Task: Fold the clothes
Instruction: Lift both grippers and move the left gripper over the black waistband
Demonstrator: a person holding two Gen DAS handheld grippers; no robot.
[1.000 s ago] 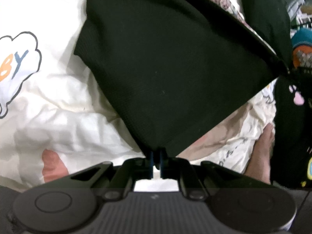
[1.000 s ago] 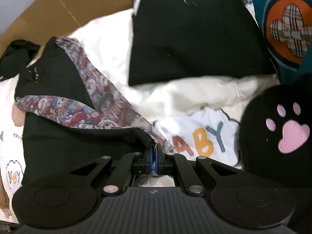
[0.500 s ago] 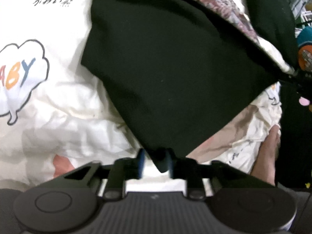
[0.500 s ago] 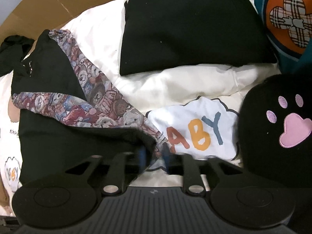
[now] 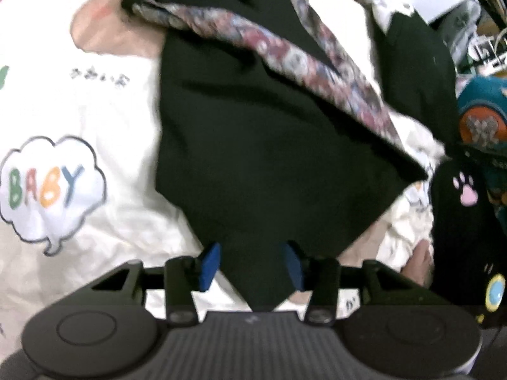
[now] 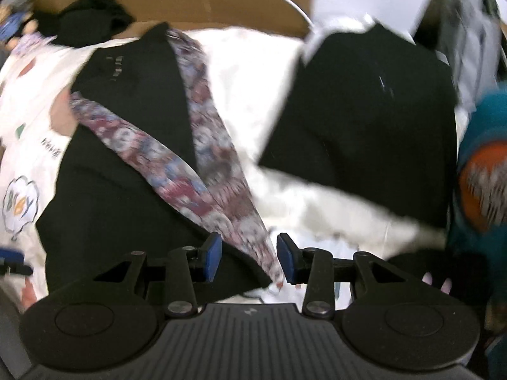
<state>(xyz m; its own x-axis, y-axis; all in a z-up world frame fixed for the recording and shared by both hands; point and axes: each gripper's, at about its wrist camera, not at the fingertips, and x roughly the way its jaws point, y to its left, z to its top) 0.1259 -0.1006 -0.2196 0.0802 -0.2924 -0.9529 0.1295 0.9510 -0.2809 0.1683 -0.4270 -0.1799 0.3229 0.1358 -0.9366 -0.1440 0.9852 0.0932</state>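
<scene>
A white bedsheet (image 5: 104, 120) printed with "BABY" speech clouds (image 5: 47, 186) covers the bed and carries everything. On it lies the black garment (image 5: 269, 145) with a patterned maroon and blue lining (image 5: 304, 60), spread flat across the middle of the left wrist view, its lower corner pointing to 6 o'clock. In the right wrist view the same garment fills the 9 o'clock side, the lining running as two bands toward 6 o'clock. A folded black garment (image 6: 364, 120) lies apart from it at 1 o'clock. A teal cushion (image 6: 484, 158) with an orange patch sits at 3 o'clock, and a black cushion (image 5: 459, 209) with a pink paw print lies just below it.

The left gripper (image 5: 252, 262) is opening; the black corner lies between its fingers (image 5: 209, 264), which do not press it. The right gripper (image 6: 248, 256) stands partly open, the lining's tip loose between its fingers (image 6: 211, 255).
</scene>
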